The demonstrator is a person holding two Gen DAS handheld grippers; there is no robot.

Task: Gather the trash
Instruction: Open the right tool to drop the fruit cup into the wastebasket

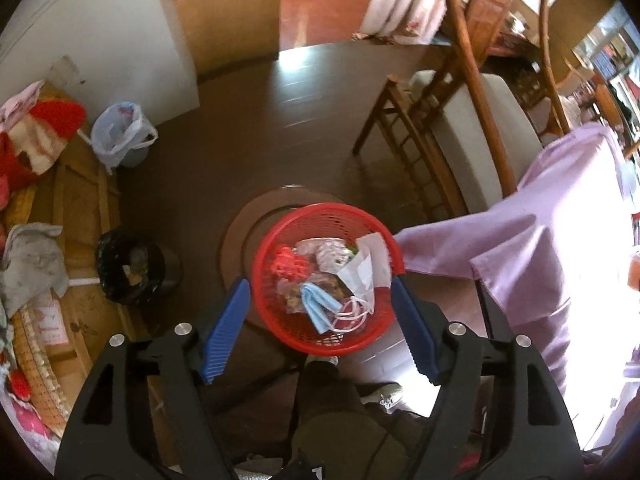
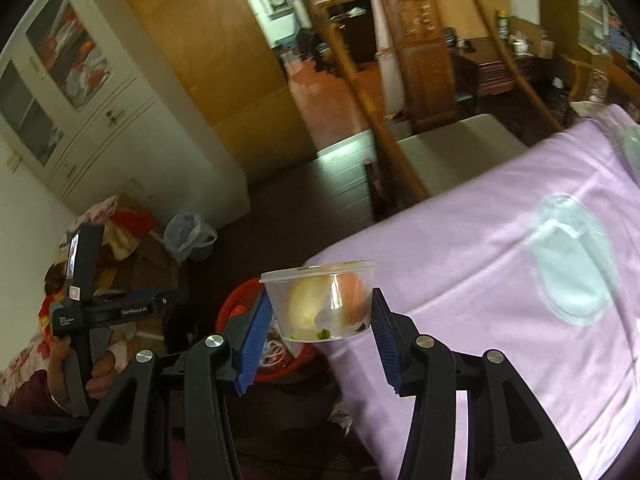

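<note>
My left gripper (image 1: 322, 300) is shut on a red mesh basket (image 1: 296, 336), its blue pads against the basket's two sides. The basket holds trash: a blue face mask (image 1: 318, 306), white paper (image 1: 366, 270), red string (image 1: 286, 266) and wrappers. My right gripper (image 2: 320, 312) is shut on a clear plastic tub (image 2: 320, 300) with fruit scraps inside, held at the edge of the table with the purple cloth (image 2: 480, 280). The red basket (image 2: 234, 304) shows just left of and below the tub.
A black-lined bin (image 1: 130, 270) and a white-bagged bin (image 1: 120, 136) stand on the dark floor at the left. A wooden chair (image 1: 424, 128) stands by the purple-clothed table (image 1: 540, 220). A clear lid (image 2: 572, 260) lies on the cloth. Cardboard and clutter lie along the left wall.
</note>
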